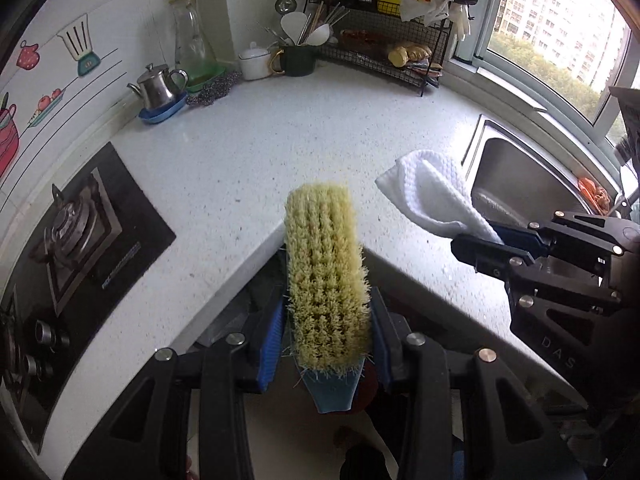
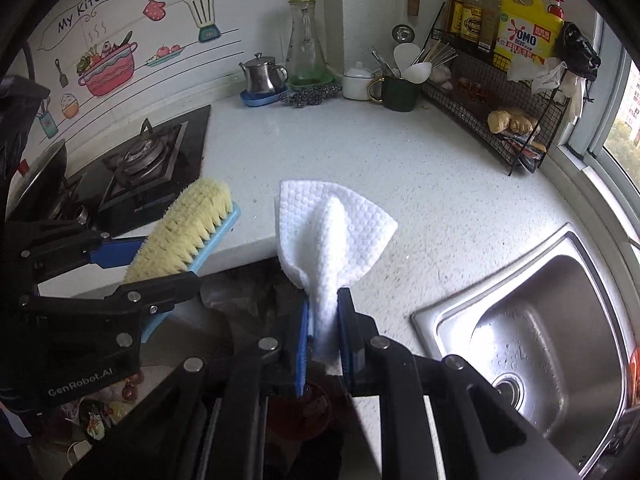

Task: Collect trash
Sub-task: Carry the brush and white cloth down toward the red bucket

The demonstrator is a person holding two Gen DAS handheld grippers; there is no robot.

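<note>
My left gripper [image 1: 326, 330] is shut on a scrub brush [image 1: 326, 276] with yellow bristles and a blue back, bristles facing the camera, held over the front edge of the speckled white counter [image 1: 280, 140]. In the right wrist view the brush [image 2: 188, 232] and the left gripper [image 2: 138, 272] show at the left. My right gripper [image 2: 325, 316] is shut on a crumpled white textured cloth [image 2: 332, 232], which sticks up above the counter edge. In the left wrist view the cloth [image 1: 432, 192] and the right gripper [image 1: 492, 244] are beside the sink. Something dark and crinkled [image 2: 248, 304] lies below the counter edge, unclear.
A gas stove [image 2: 140, 160] is at the left and a steel sink [image 2: 540, 320] at the right. Along the back stand a steel teapot [image 2: 262, 74], a glass carafe [image 2: 306, 48], a utensil mug [image 2: 400, 92], a metal scourer [image 2: 312, 94] and a wire rack [image 2: 500, 92] with bottles. A window is far right.
</note>
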